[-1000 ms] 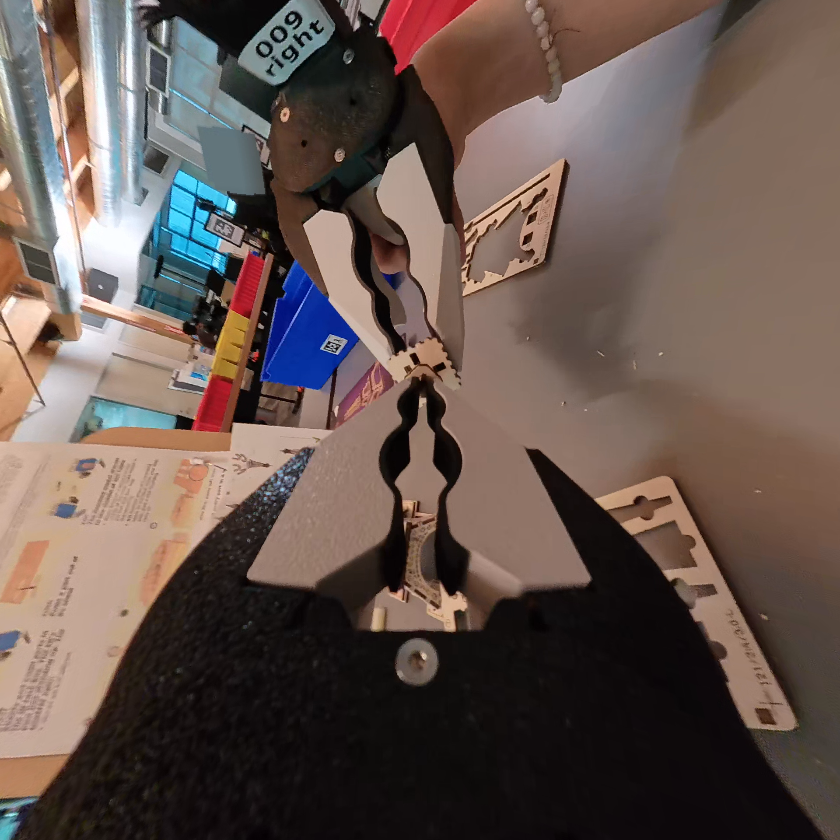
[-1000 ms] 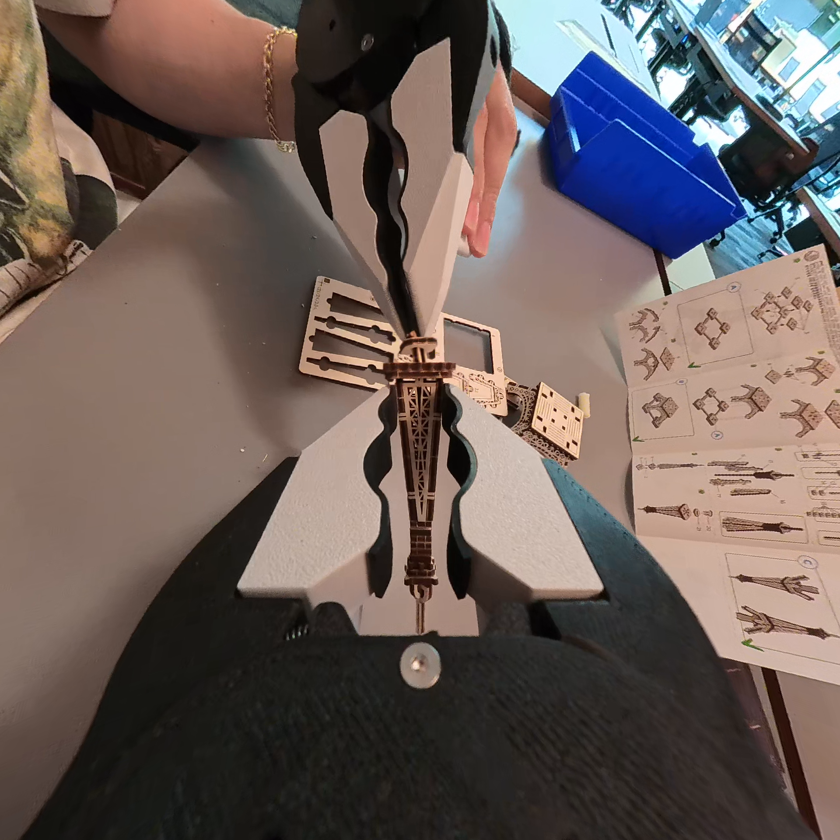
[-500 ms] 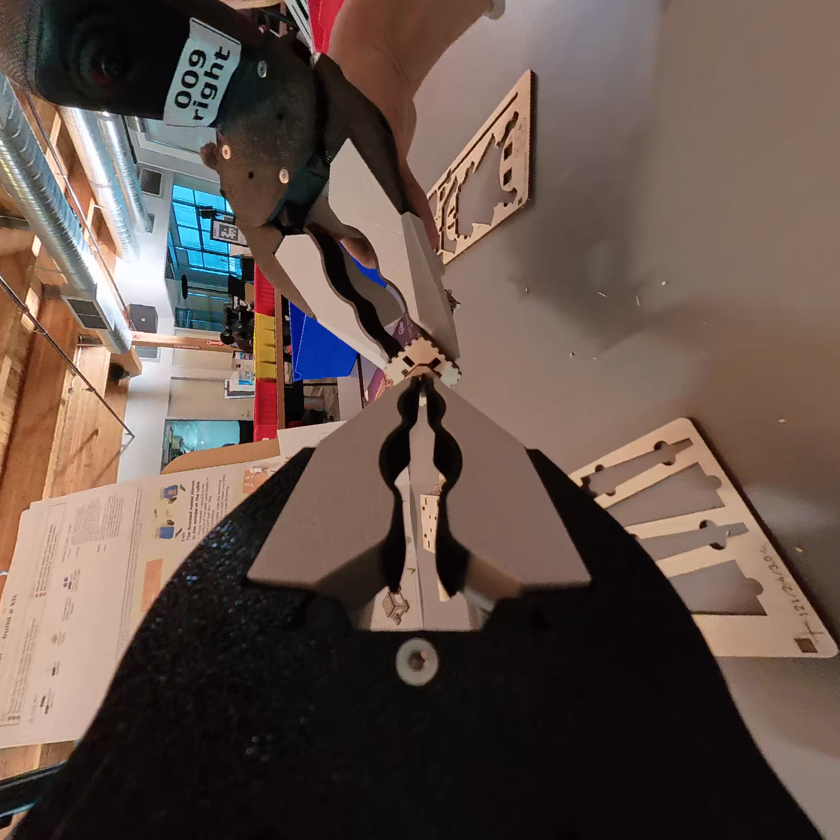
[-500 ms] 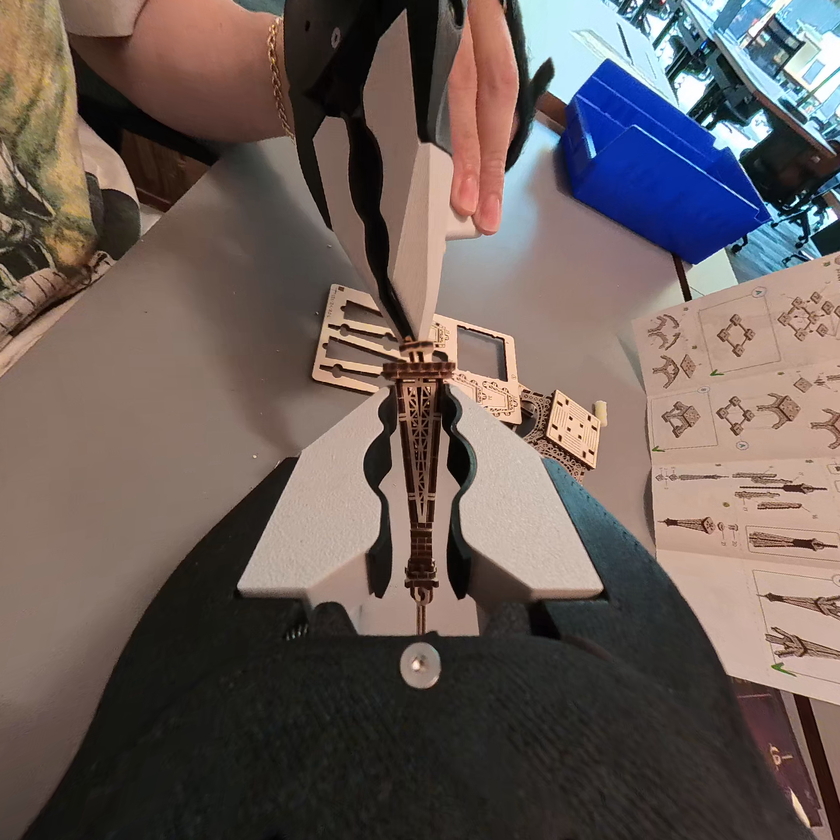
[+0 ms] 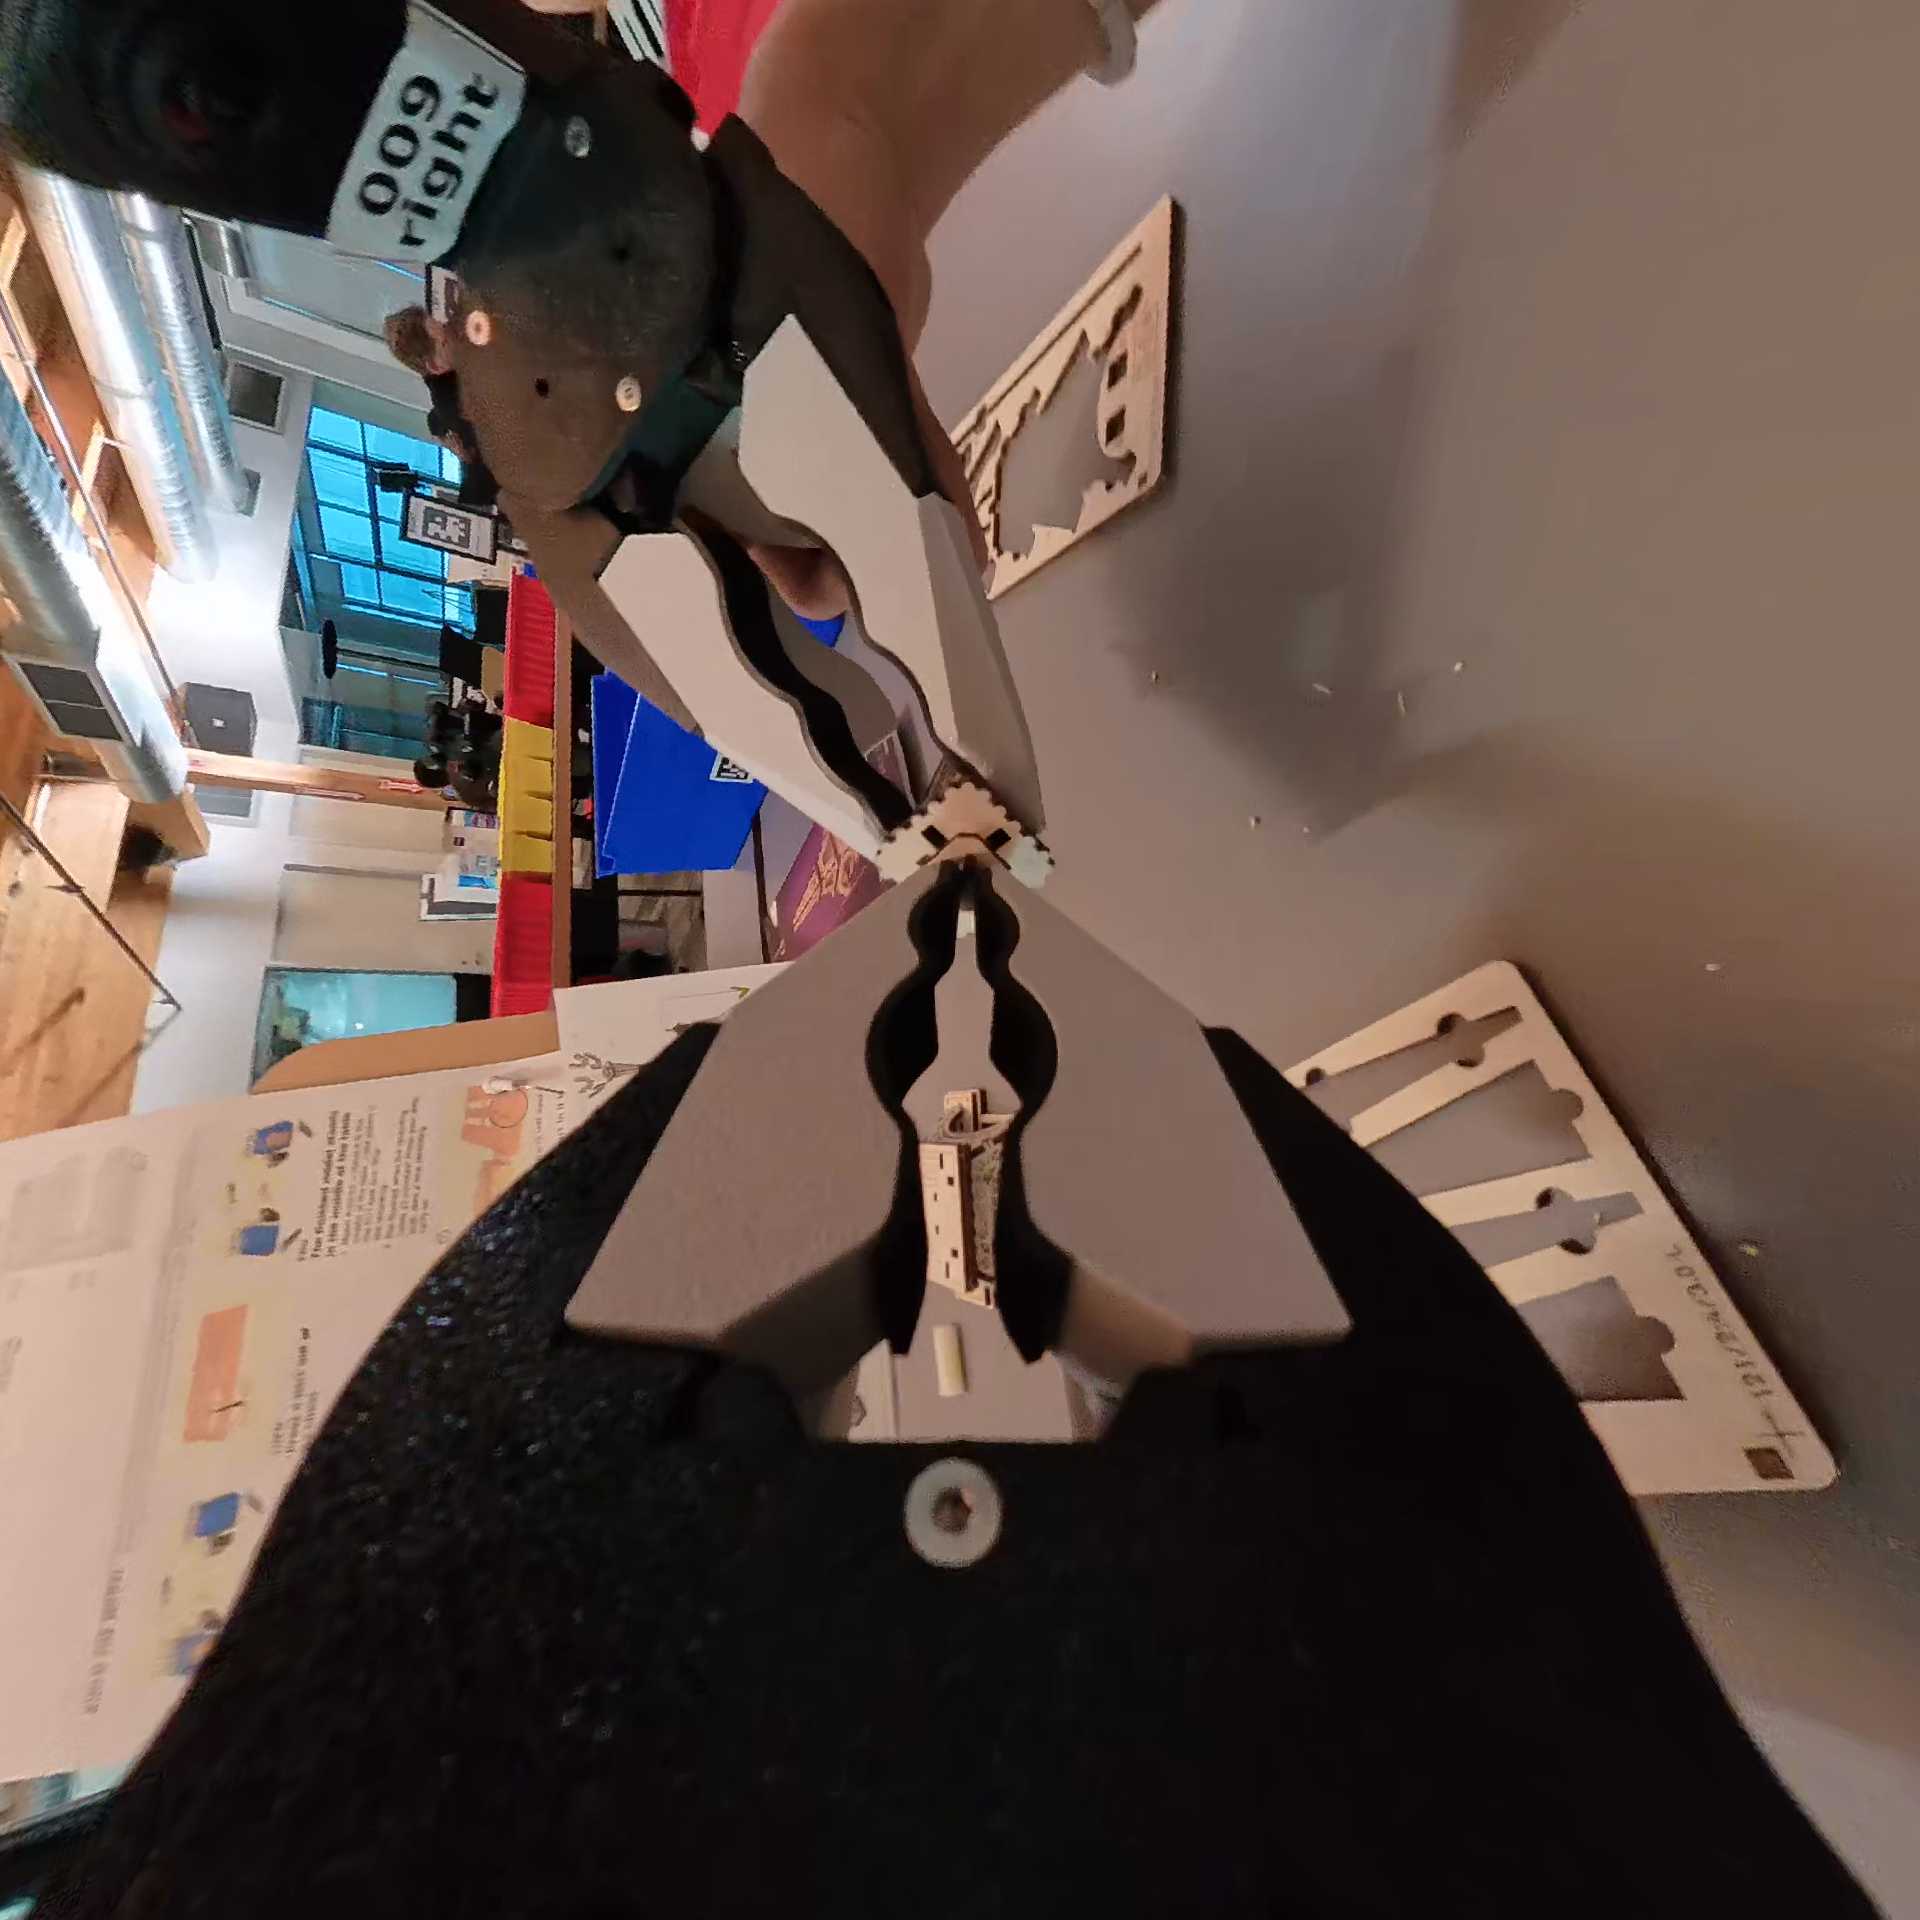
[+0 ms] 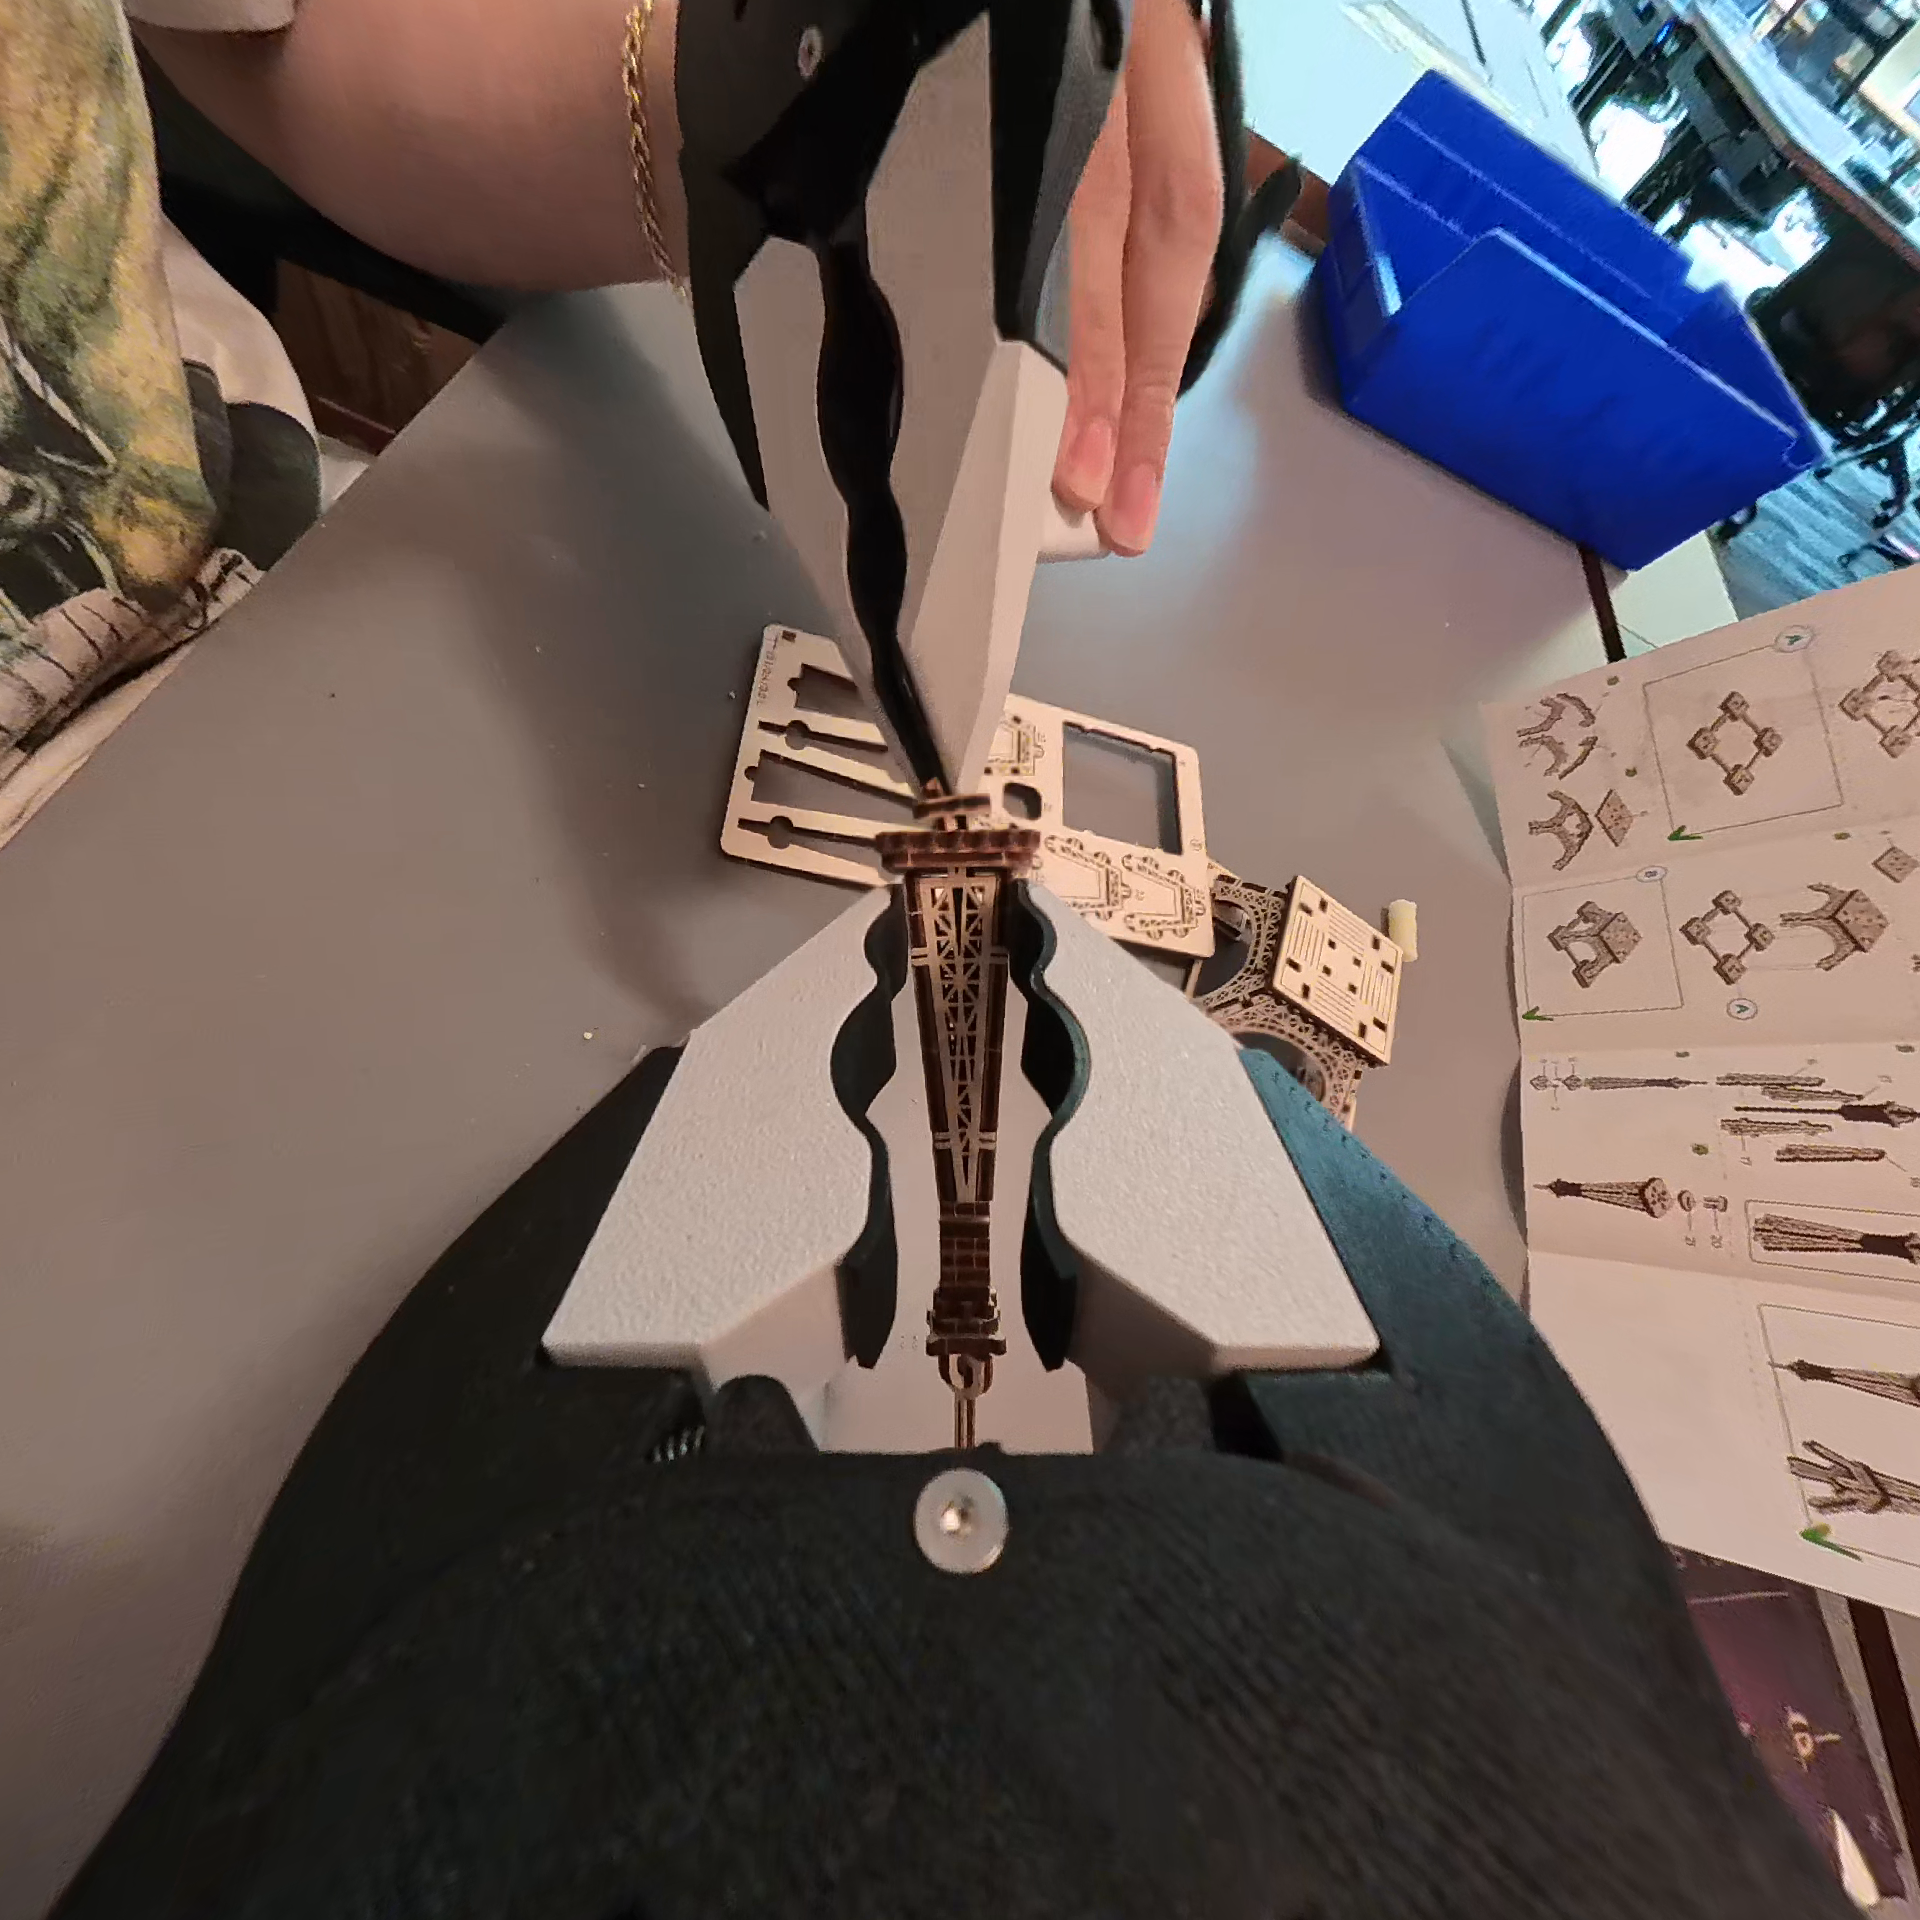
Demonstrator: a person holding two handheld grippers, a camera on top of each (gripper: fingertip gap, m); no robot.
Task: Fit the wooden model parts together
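My right gripper point(image 6: 956, 894) is shut on a slim wooden lattice tower spire point(image 6: 956, 1091), which lies along the jaws with its wide end forward. My left gripper point(image 6: 935, 779) comes down from above, shut on a small wooden piece point(image 6: 951, 805) that touches that wide end. In the left wrist view my left gripper point(image 5: 961, 894) meets the spire's notched square end plate point(image 5: 964, 831), held by my right gripper point(image 5: 935, 800). The small piece is mostly hidden there. The wooden tower base point(image 6: 1309, 977) stands on the grey table point(image 6: 364, 883).
Punched-out wooden sheets point(image 6: 800, 769) point(image 5: 1558, 1226) point(image 5: 1081, 416) lie on the table. Paper instruction sheets point(image 6: 1714, 1039) point(image 5: 208, 1299) lie at the side. A blue bin point(image 6: 1538, 343) stands beyond. A small white peg point(image 6: 1401, 920) lies by the tower base. A person's fingers point(image 6: 1132, 436) rest on my left gripper. Both grippers' tips are roughly 25 cm from the small white peg point(image 6: 1401, 920). My left wrist view point(image 5: 948, 1372) looks at it from another angle.
My left gripper has tilted and swung closer over the spire's wide end, and the person's fingers have slid further along it. Both grips have held, the parts staying in contact.
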